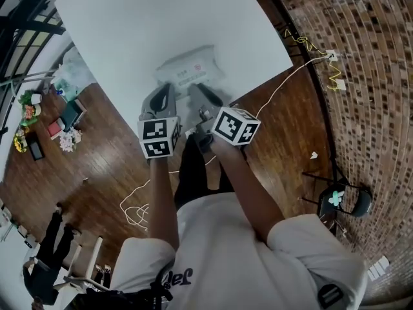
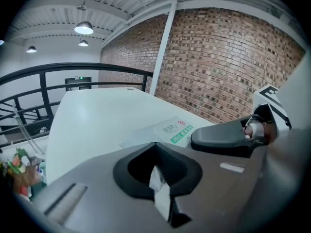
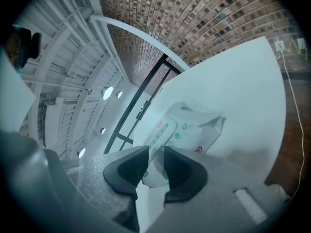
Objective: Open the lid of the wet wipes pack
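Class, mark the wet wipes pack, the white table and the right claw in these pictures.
wet wipes pack [image 1: 190, 68]: head view, middle of its top face.
white table [image 1: 142, 24]: head view, bare part of the tabletop.
right claw [image 3: 155, 155]: right gripper view, the narrow gap midway between its fingertips.

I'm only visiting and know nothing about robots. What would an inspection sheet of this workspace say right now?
Surface: white table, only the pack on it.
Job's things: wet wipes pack, lid looks closed.
Clutter: nothing seen on the table; small items on the wood floor.
Grippers: left gripper jaws together, short of the pack; right gripper jaws closed on the pack's near edge.
Cables: white cable across the floor to a wall socket.
Surroundings: brick wall, folding chair.
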Demonstrator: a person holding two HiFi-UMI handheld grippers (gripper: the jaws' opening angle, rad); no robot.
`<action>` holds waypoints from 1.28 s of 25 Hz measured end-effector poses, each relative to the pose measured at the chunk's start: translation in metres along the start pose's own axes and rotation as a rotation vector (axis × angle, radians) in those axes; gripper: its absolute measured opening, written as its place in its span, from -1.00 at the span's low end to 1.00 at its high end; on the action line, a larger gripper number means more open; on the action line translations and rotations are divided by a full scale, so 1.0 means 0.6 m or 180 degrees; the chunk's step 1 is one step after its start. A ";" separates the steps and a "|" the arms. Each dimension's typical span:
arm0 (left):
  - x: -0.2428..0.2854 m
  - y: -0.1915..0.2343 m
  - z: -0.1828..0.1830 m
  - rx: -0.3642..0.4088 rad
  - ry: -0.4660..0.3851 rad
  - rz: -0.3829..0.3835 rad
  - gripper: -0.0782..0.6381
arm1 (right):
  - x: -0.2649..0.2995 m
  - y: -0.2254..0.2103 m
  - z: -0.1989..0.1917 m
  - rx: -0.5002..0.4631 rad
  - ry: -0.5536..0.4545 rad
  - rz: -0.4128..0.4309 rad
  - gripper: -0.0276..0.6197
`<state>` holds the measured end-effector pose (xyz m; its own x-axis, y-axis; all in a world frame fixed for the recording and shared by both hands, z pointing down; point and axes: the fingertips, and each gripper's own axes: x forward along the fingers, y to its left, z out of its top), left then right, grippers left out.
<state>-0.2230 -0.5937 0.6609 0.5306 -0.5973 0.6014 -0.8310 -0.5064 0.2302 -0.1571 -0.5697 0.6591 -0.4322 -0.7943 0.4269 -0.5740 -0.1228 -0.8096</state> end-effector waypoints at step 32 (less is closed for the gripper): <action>0.005 0.006 -0.008 0.0011 0.0079 -0.0050 -0.74 | 0.134 0.077 0.115 -0.0825 0.0495 -0.0447 -0.95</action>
<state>-0.2251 -0.5941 0.6670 0.5393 -0.5737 0.6165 -0.8220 -0.5178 0.2372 -0.1702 -0.6806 0.6283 -0.4259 -0.6777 0.5995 -0.7846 -0.0534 -0.6177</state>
